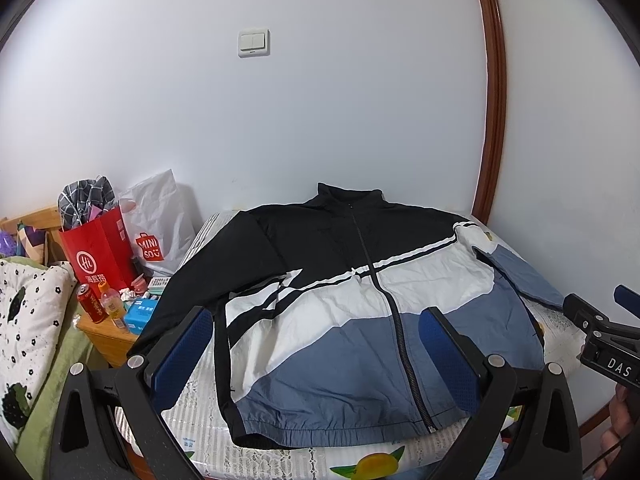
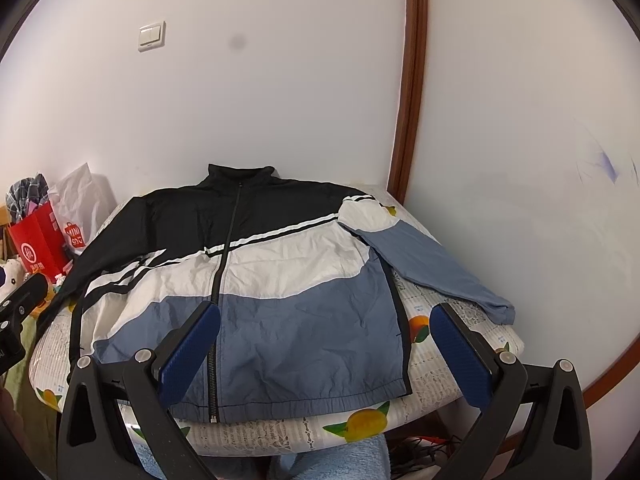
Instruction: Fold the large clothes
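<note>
Jacket, zipped, spread flat on the bed, collar-to-hem axis running away from both grippers; left gripper and right gripper, fingers apart and empty, hover at its hem, right nearer the blue sleeve.

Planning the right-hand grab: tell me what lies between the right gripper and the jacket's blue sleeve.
Only bare fruit-print bed cover separates the open right gripper from the blue sleeve of the jacket, seen in the right wrist view.
</note>
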Available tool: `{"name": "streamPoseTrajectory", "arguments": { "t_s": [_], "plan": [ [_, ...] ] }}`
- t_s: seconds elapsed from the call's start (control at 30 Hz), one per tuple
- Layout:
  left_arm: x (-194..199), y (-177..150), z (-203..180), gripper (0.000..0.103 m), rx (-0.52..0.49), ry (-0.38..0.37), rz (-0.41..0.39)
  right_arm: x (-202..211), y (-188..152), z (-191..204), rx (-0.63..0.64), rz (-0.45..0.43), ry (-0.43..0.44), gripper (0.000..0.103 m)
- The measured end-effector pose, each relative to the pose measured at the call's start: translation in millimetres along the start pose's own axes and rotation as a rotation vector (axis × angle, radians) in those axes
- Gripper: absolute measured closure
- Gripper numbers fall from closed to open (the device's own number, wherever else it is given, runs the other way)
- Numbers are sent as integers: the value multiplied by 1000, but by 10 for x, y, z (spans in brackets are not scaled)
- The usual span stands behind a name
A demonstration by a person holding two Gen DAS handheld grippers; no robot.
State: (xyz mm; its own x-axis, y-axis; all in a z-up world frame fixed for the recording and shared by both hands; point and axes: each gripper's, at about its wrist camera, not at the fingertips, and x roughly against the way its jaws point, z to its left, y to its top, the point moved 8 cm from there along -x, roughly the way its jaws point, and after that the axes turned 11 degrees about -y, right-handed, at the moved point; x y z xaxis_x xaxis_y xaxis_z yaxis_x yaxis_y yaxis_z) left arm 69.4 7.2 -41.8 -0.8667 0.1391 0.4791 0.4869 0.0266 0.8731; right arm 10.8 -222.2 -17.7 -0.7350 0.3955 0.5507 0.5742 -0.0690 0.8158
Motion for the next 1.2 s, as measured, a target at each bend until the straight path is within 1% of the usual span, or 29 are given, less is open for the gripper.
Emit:
{"name": "streamPoseTrajectory", "arguments": {
  "t_s": [0.93,1.2],
  "plan": [
    [17,22,11,0,3,2,-1,-2,-47,-32,-8,-1,-8,0],
    [7,30,31,0,10,-9,2,-3,-47,-37,-7,-3,-9,0]
  ]
}}
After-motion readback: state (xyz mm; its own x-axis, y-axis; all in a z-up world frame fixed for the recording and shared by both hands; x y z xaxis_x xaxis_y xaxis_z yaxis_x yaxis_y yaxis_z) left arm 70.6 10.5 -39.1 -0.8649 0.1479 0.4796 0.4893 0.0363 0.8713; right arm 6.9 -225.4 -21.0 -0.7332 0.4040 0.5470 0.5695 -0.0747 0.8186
